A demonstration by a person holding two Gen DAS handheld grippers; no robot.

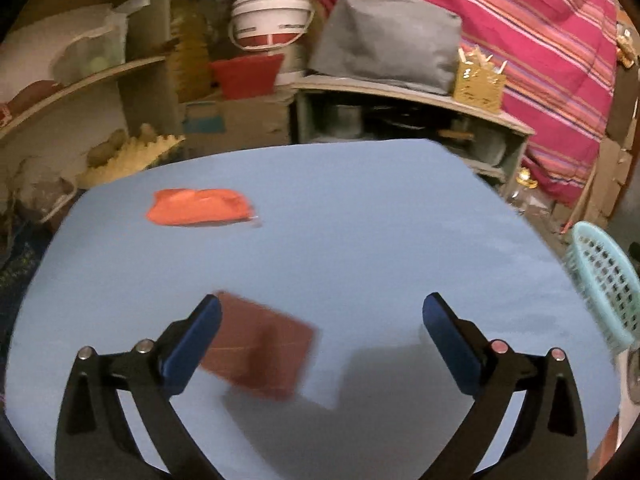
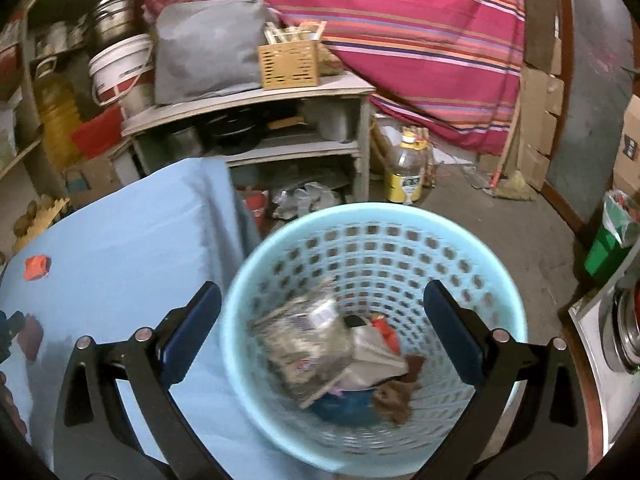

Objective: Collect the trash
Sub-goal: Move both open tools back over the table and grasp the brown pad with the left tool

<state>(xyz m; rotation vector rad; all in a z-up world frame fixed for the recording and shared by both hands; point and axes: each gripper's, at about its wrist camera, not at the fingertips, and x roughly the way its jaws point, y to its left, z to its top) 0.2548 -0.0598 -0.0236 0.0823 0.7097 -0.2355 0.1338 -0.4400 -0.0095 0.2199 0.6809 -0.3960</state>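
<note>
My left gripper (image 1: 322, 300) is open over the blue table (image 1: 360, 220), with nothing held. A flat red-brown packet (image 1: 260, 348) lies blurred on the table below it, close to the left finger. An orange wrapper (image 1: 200, 206) lies farther off to the left. My right gripper (image 2: 322, 286) hangs open above the light blue mesh basket (image 2: 376, 212) beside the table. Several pieces of trash (image 2: 320, 344) lie at the basket's bottom. In the right wrist view the orange wrapper (image 2: 37, 268) and the red-brown packet (image 2: 32, 338) show at the far left.
A low shelf unit (image 2: 256, 96) with a grey bag (image 2: 208, 48) and a wooden box (image 2: 289, 64) stands behind the table. A white bucket (image 1: 272, 20), a floor bottle (image 2: 406, 172) and a green bin (image 2: 608, 240) are nearby. The basket (image 1: 604, 280) sits off the table's right edge.
</note>
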